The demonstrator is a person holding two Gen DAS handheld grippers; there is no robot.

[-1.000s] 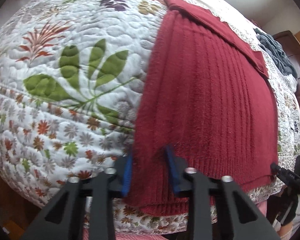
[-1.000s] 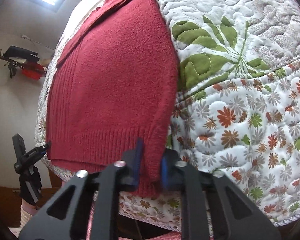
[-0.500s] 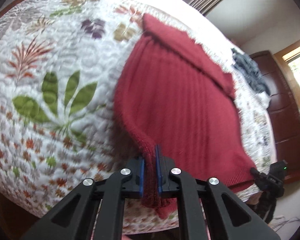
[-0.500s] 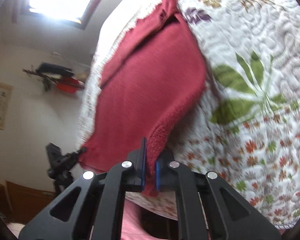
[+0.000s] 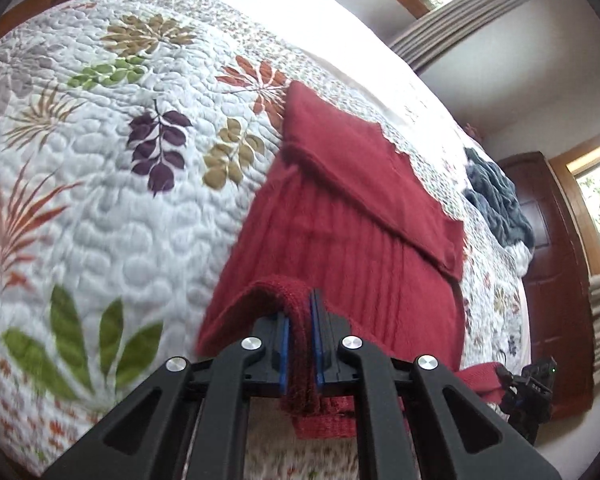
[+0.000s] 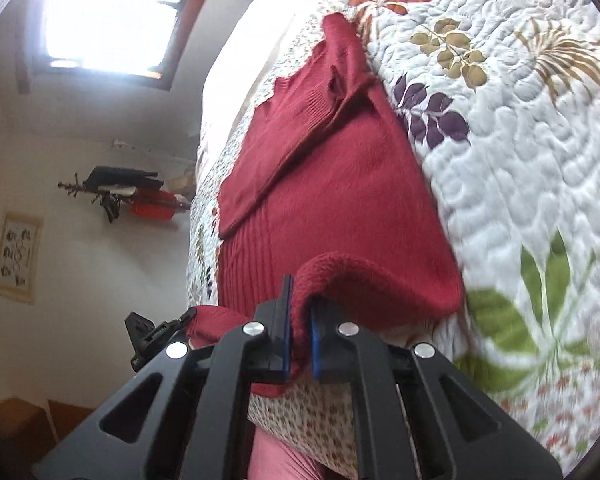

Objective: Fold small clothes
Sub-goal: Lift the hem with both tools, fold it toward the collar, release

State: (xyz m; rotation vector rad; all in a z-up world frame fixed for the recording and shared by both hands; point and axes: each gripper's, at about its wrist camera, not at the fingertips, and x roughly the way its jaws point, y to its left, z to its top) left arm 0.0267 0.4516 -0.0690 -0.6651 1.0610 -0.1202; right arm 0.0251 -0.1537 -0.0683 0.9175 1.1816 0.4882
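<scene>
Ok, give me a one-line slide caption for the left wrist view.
Left gripper shut on the hem of a red sweater, lifting it off the floral quilt.

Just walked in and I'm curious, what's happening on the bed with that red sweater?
A person is folding a red sweater on a quilt with two hand-held grippers. The left hand-held gripper and the right hand-held gripper are each shut on a bottom corner of the sweater, with the hem lifted off the quilt. The upper part lies flat, with a sleeve folded across it. A grey garment sits further back.
</scene>
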